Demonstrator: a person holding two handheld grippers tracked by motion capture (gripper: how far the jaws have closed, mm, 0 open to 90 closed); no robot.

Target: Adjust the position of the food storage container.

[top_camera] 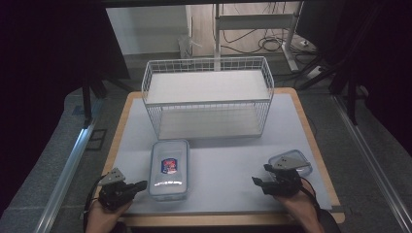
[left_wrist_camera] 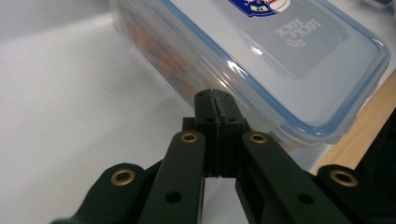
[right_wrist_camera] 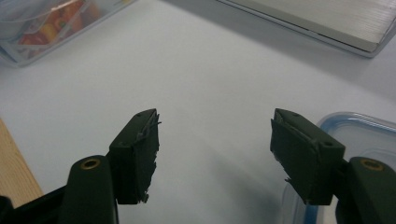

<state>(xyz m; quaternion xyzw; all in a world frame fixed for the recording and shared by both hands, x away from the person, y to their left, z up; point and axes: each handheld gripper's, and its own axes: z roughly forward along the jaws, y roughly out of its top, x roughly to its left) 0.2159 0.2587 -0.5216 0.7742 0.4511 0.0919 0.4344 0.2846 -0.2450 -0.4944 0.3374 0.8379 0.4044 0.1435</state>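
A long clear plastic box (top_camera: 168, 169) with a blue-rimmed lid and a red and blue sticker lies on the grey table top (top_camera: 228, 155), left of centre. Colourful contents show through its side. In the left gripper view my left gripper (left_wrist_camera: 215, 95) is shut with nothing in it, its tip close against the near long side of the box (left_wrist_camera: 280, 56). From above, the left gripper (top_camera: 142, 185) points right at the box's front corner. My right gripper (top_camera: 261, 174) stands open at the front right, empty, its jaws wide apart over bare table (right_wrist_camera: 215, 135).
A small clear container (top_camera: 297, 160) with a blue rim sits just right of the right gripper, its corner by the right jaw (right_wrist_camera: 364, 130). A white wire two-level rack (top_camera: 209, 97) stands at the back. The table's wooden edge (top_camera: 218, 219) runs along the front.
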